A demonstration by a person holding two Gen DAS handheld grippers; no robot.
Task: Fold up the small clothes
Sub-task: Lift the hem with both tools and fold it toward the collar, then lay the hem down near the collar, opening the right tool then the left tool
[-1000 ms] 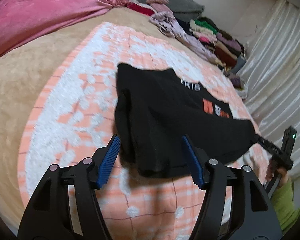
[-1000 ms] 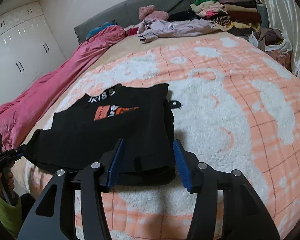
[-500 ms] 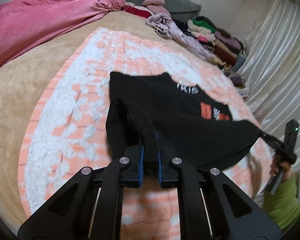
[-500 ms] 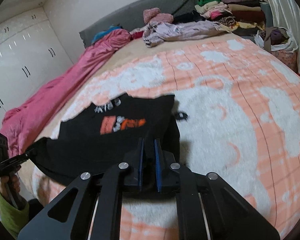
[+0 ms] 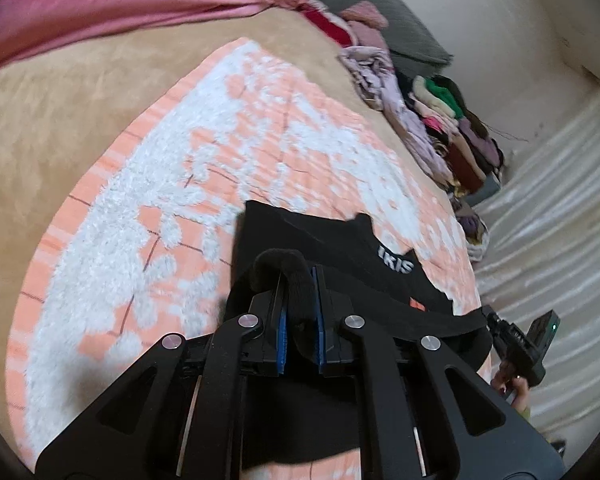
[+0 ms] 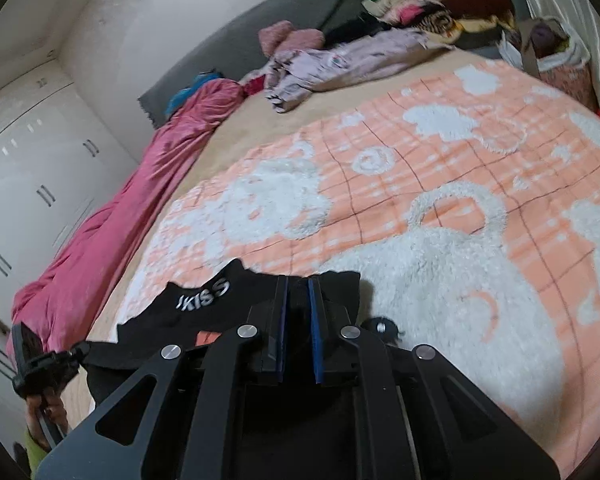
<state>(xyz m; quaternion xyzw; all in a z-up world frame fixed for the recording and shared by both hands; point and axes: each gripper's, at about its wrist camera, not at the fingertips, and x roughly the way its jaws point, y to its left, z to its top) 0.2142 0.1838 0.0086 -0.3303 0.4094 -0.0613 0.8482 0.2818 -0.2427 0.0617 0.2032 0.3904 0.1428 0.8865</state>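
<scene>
A peach-and-white fleece blanket [image 6: 440, 184] covered the bed, laid over a tan sheet [image 5: 60, 128], with white wardrobe doors [image 6: 24, 184] along one wall and pale curtains [image 5: 556, 216] on the other side. A pink quilt [image 5: 112, 4] ran along the bed's far edge; a lilac garment [image 6: 340, 64] and stacked folded clothes [image 6: 440, 4] lay by the grey headboard [image 6: 268, 28]. The black shirt [image 5: 340, 256] lay at the blanket's near edge. The left gripper [image 5: 299, 280] was clamped on a bunched fold of it, the right gripper [image 6: 298, 288] clamped on its other corner, fabric stretched between them
</scene>
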